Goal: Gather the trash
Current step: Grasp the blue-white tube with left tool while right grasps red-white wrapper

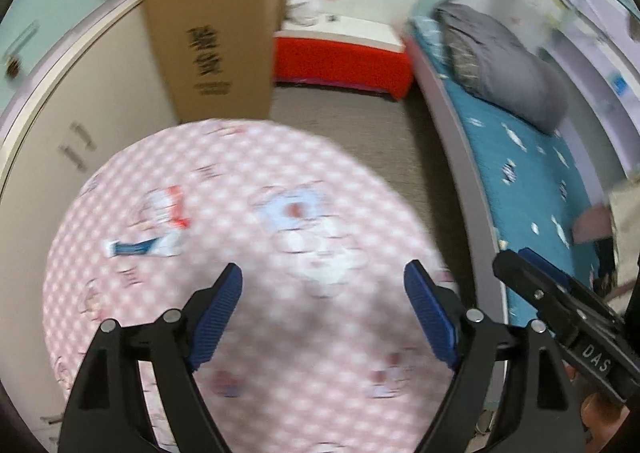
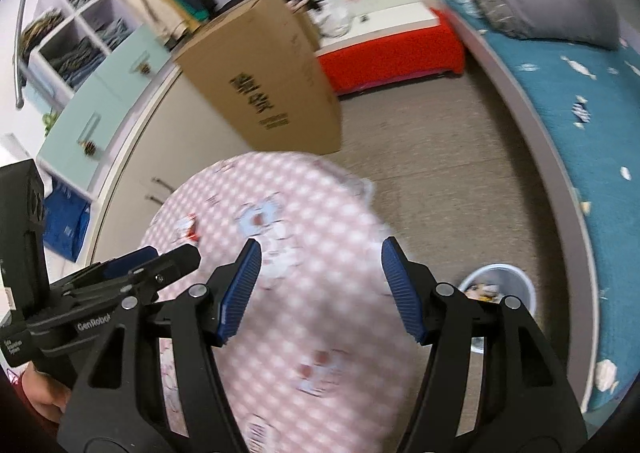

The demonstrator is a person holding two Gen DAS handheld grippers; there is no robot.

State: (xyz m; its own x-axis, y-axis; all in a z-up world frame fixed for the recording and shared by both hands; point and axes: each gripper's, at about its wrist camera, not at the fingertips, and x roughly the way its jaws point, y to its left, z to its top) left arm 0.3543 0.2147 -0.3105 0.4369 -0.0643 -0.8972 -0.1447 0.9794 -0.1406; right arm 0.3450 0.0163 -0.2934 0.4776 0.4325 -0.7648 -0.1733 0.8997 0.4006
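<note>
Two pieces of trash lie on the round pink checked table (image 1: 248, 393): a blue and white wrapper (image 1: 146, 247) and a white and red wrapper (image 1: 168, 207), both at the left. My left gripper (image 1: 323, 281) is open and empty above the table, with the wrappers ahead to its left. In the right wrist view the white and red wrapper (image 2: 190, 229) shows at the table's left edge (image 2: 280, 333). My right gripper (image 2: 320, 257) is open and empty over the table. A grey trash bin (image 2: 498, 287) with litter inside stands on the floor to the right of the table.
A tall cardboard box (image 1: 218, 41) leans against the cupboards (image 1: 52, 141) beyond the table. A bed with a blue cover (image 1: 532, 189) and a grey pillow (image 1: 504, 61) runs along the right. A red bench (image 1: 344, 63) stands at the far wall. The right gripper's body (image 1: 568, 317) shows beside the left one.
</note>
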